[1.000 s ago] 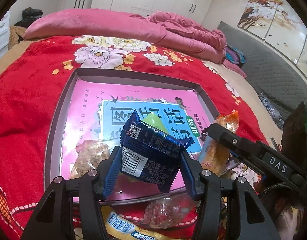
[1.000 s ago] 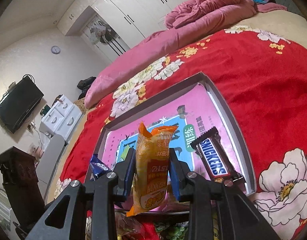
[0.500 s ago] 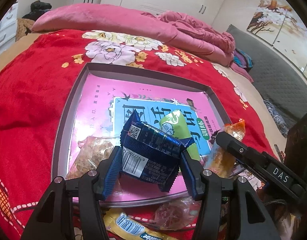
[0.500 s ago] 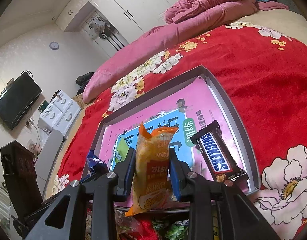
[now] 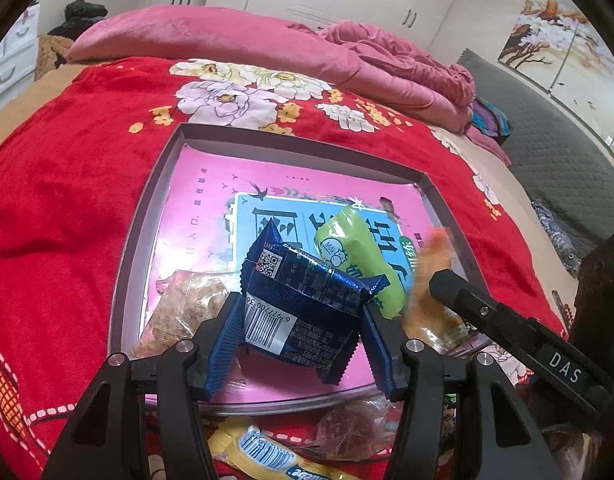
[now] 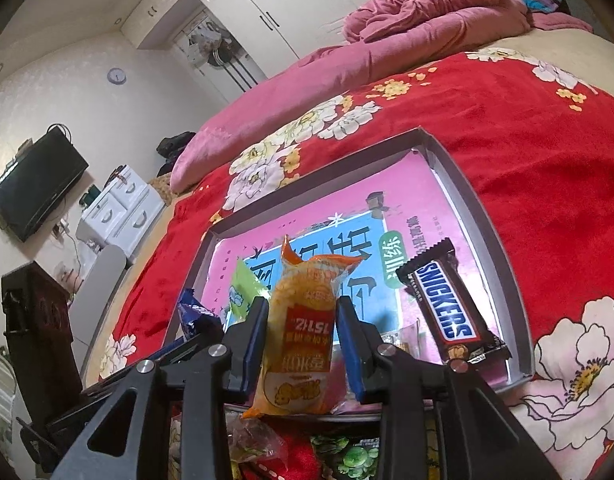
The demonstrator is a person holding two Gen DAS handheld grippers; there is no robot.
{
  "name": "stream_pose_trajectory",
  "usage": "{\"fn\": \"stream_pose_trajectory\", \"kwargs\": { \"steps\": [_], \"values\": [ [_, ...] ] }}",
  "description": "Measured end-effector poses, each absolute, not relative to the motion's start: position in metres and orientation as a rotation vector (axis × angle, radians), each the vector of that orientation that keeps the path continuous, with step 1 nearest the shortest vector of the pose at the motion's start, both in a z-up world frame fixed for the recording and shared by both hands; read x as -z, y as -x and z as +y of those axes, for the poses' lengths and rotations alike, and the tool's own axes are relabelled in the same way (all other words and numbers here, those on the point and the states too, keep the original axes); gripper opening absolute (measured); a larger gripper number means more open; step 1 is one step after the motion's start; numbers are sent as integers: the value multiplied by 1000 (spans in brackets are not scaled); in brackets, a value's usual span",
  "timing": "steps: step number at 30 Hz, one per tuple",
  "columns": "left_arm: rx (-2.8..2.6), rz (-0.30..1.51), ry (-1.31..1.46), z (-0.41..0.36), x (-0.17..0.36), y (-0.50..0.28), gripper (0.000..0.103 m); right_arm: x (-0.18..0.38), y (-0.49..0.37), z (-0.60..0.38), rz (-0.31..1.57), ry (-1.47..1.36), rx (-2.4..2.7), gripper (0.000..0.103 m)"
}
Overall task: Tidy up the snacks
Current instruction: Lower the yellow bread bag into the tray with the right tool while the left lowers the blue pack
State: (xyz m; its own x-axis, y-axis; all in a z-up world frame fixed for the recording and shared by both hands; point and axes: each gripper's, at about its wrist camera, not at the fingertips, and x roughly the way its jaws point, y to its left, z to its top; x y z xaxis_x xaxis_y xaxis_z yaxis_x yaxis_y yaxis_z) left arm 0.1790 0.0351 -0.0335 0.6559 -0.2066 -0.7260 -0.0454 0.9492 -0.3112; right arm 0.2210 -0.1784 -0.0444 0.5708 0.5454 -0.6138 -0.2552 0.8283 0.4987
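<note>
My left gripper [image 5: 299,340] is shut on a dark blue snack packet [image 5: 303,304] and holds it above the near edge of a shallow grey tray [image 5: 147,208] with a pink printed bottom. My right gripper [image 6: 301,344] is shut on an orange snack packet [image 6: 303,336], held upright over the tray's near edge [image 6: 483,216]; it shows blurred in the left wrist view [image 5: 431,300]. In the tray lie a green milk-candy packet [image 5: 359,260], a clear packet of brown snacks [image 5: 183,308] and a Snickers bar [image 6: 447,308].
The tray sits on a red flowered blanket [image 5: 59,200] on a bed. Loose snacks lie in front of the tray: a yellow packet [image 5: 259,452], a clear wrapped one [image 5: 347,428] and a green-printed one [image 6: 355,456]. Pink bedding [image 5: 267,48] is piled at the far end.
Both grippers, still holding their packets, have moved forward over the tray. The green packet shows more fully now in the left wrist view.
</note>
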Motion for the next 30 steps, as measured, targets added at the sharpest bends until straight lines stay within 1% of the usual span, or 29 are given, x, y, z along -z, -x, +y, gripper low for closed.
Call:
{"fn": "stream_pose_trajectory", "kwargs": {
  "steps": [3, 7, 17, 19, 24, 28, 30],
  "values": [
    [90, 858, 315, 35, 34, -179, 59, 43, -220, -177, 841, -369, -489, 35],
    [90, 858, 315, 36, 34, -180, 59, 43, -219, -176, 845, -357, -497, 39],
    [86, 856, 317, 38, 35, -180, 60, 43, -216, -168, 851, -317, -513, 40],
    [86, 857, 315, 38, 35, -180, 60, 42, -216, -168, 850, -311, -514, 43],
    [84, 860, 306, 37, 35, -181, 61, 42, -215, -166, 849, -292, -506, 44],
    [81, 861, 302, 36, 34, -181, 61, 42, -215, -167, 848, -286, -496, 49],
    [77, 860, 301, 36, 34, -181, 62, 41, -215, -168, 846, -284, -491, 49]
  ]
}}
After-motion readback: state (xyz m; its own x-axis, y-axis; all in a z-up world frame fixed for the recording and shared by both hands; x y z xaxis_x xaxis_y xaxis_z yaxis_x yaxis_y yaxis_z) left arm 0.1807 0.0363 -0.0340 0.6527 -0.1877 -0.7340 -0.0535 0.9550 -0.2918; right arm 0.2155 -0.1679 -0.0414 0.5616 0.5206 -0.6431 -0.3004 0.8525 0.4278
